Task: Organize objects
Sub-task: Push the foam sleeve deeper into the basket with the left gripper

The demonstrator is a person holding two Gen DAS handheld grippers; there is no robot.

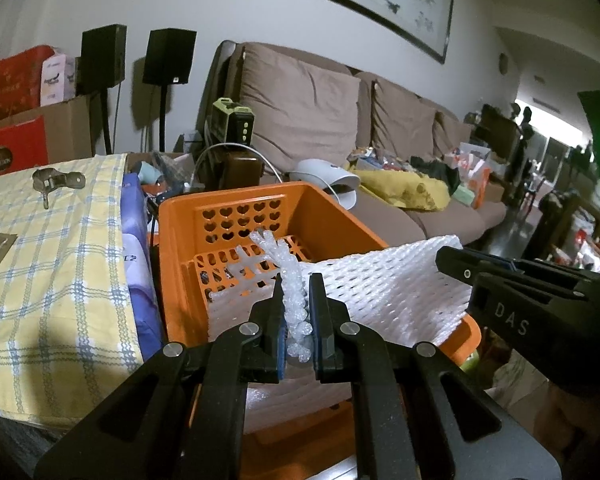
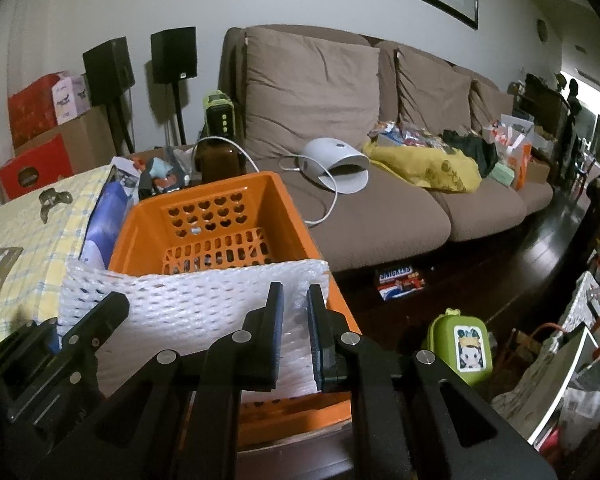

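Draping over orange basket (image 1: 188, 216) rim: white foam mesh sheet (image 1: 396, 280), left gripper (image 1: 296, 284) & right gripper (image 2: 296, 292) both clamped on it.

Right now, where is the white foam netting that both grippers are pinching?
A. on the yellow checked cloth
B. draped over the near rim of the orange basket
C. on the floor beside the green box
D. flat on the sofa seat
B. The foam netting hangs over the orange basket's near rim, with the left gripper and right gripper each shut on it.
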